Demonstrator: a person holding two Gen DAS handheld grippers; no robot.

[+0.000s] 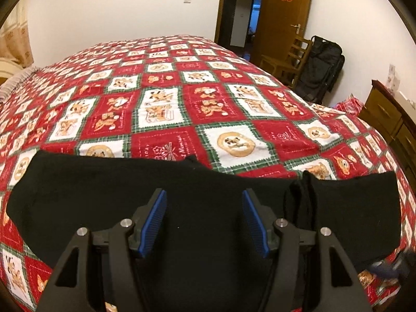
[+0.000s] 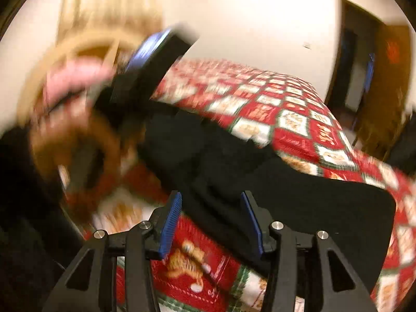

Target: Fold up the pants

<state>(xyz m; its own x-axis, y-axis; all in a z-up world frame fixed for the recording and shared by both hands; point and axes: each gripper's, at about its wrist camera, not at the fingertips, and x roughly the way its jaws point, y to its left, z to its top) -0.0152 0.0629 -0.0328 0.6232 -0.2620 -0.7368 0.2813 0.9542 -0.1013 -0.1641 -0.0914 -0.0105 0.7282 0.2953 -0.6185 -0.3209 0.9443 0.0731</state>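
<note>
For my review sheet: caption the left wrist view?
Open left gripper over black pants spread on red patchwork bedspread.

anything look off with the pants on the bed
Mostly tidy: the black pants lie flat across the quilt. One oddity: a bunched vertical ridge of fabric stands up right of the open left gripper, so the fold isn't smooth there.
</note>
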